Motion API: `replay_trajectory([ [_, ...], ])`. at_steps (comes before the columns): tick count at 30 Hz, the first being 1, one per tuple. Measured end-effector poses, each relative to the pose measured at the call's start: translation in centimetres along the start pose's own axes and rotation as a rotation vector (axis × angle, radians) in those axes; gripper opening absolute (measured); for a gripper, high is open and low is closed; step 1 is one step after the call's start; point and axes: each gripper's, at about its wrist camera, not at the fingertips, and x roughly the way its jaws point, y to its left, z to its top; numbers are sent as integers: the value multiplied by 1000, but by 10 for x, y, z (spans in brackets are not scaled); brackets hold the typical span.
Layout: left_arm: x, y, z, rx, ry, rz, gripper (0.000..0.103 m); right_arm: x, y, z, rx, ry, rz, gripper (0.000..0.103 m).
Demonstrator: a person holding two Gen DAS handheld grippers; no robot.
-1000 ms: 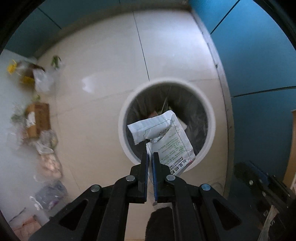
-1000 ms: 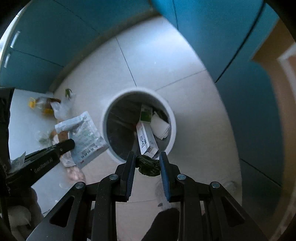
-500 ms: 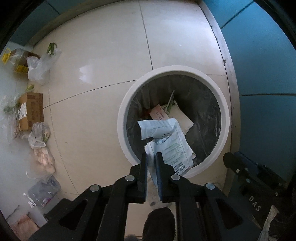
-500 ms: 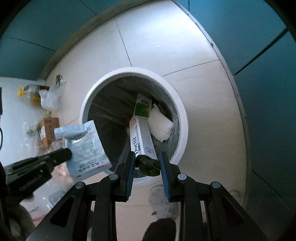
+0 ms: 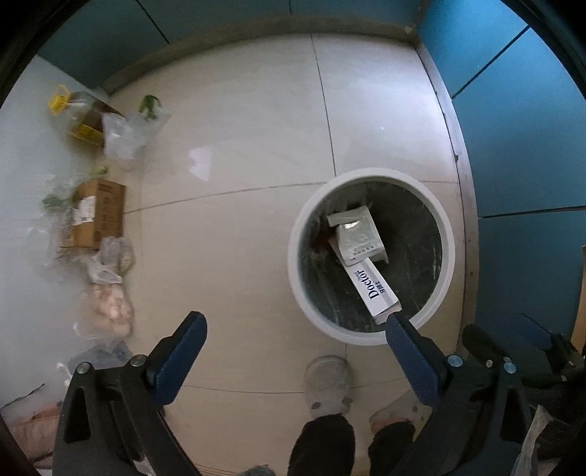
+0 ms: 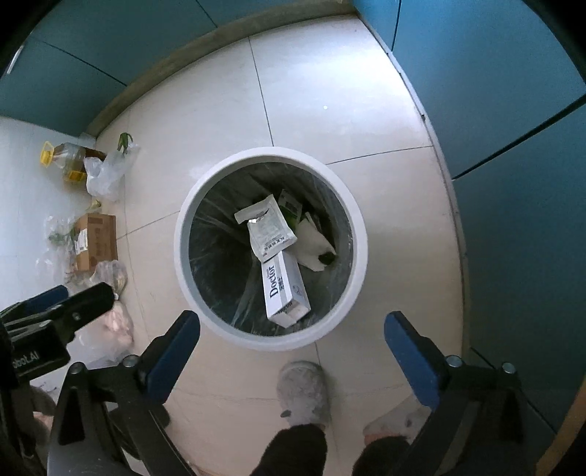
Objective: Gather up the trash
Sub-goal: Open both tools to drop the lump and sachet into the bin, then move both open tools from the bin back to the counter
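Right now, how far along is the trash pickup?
Done: the pouch lies in the bin on the Doctor box, with a dark wad beside them. In hand: nothing; left claw and right claw are both open and empty. Left: the cardboard box, oil bottle and several plastic bags are on the floor by the wall.

We look down on a floor of large pale cream tiles [image 6: 322,91] crossed by thin dark grout lines [image 5: 324,110], with a soft patch of reflected light [image 5: 199,163] on the glaze. Teal panelled walls [image 6: 494,73] enclose it on the far and right sides, meeting the floor at a dull grey-brown skirting strip [image 5: 256,34].
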Motion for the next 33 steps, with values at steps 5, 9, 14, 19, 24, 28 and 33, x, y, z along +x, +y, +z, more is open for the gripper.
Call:
replay_trajectory([
  [5, -54, 4, -17, -2, -55, 26, 100, -46, 14, -11, -34, -26, -45, 103],
  [9, -109, 5, -34, 3, -86, 22, 100, -96, 26, -25, -53, -47, -65, 103],
  [14, -181, 8, -54, 8, -138, 10, 100, -182, 36, -44, -59, -96, -74, 103],
  [19, -253, 10, -78, 13, -207, 8, 100, -268, 45, -67, -76, -150, -76, 103],
  [24, -306, 14, -101, 34, -246, 1, 100, -343, 51, -94, -77, -179, -72, 103],
  [28, -347, 15, -119, 57, -284, 5, 100, -395, 57, -115, -72, -203, -70, 103],
  [33, -390, 14, -138, 82, -339, -7, 100, -458, 64, -138, -71, -242, -63, 103],
])
